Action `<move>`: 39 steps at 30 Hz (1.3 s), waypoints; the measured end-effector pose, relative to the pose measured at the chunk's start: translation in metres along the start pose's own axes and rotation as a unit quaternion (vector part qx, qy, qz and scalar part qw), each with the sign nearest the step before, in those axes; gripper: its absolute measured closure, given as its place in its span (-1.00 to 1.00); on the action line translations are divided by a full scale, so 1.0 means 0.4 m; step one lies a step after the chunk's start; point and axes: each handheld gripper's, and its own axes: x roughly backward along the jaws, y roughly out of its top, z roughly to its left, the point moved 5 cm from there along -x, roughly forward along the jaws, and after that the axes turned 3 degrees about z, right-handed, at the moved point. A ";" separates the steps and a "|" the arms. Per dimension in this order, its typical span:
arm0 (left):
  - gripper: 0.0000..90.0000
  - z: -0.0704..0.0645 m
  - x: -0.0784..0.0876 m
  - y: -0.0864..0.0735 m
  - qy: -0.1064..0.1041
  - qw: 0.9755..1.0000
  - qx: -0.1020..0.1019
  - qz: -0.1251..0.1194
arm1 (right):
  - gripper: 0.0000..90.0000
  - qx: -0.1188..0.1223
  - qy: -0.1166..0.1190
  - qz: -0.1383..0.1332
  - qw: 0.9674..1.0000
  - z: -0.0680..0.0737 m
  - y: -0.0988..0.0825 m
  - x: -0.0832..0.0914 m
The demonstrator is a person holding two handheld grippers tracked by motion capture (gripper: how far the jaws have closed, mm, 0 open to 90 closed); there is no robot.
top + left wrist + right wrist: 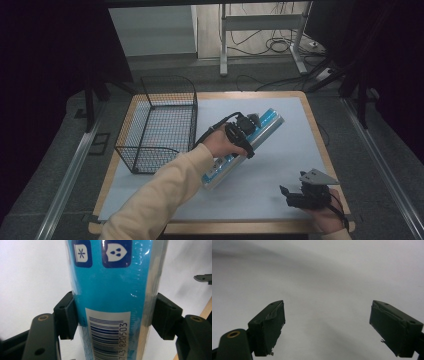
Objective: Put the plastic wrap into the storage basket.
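Note:
A long blue pack (268, 121) with a silver edge lies tilted over the middle of the white mat, its far end pointing up and right. My left gripper (245, 131) is shut on it across its width near the middle. In the left gripper view the black pads (65, 315) press on both sides of the pack (112, 285), just above its barcode label. My right gripper (288, 196) rests near the front right corner of the table, held in a hand, jaws pointing left. In the right gripper view it (327, 322) stands open over bare white mat with nothing between its pads.
A black wire basket (167, 80) stands at the back left of the table, to the left of the pack. The white mat (280, 165) covers a wooden table (320, 135). Dark floor, metal rails and cables lie beyond the table.

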 end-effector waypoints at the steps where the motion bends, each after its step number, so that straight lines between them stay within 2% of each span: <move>1: -0.30 0.002 0.003 -0.001 -0.001 1.000 0.001 -0.001 | -0.70 0.000 0.000 0.000 1.000 0.000 0.000 0.000; 31: -0.29 0.028 0.079 0.005 0.014 0.999 0.008 -0.027 | -0.71 0.001 0.000 0.001 1.000 -0.001 -0.001 0.000; 39: -0.29 0.044 0.110 0.008 0.023 0.999 0.009 -0.032 | -0.70 0.000 0.000 0.001 1.000 0.000 -0.001 0.000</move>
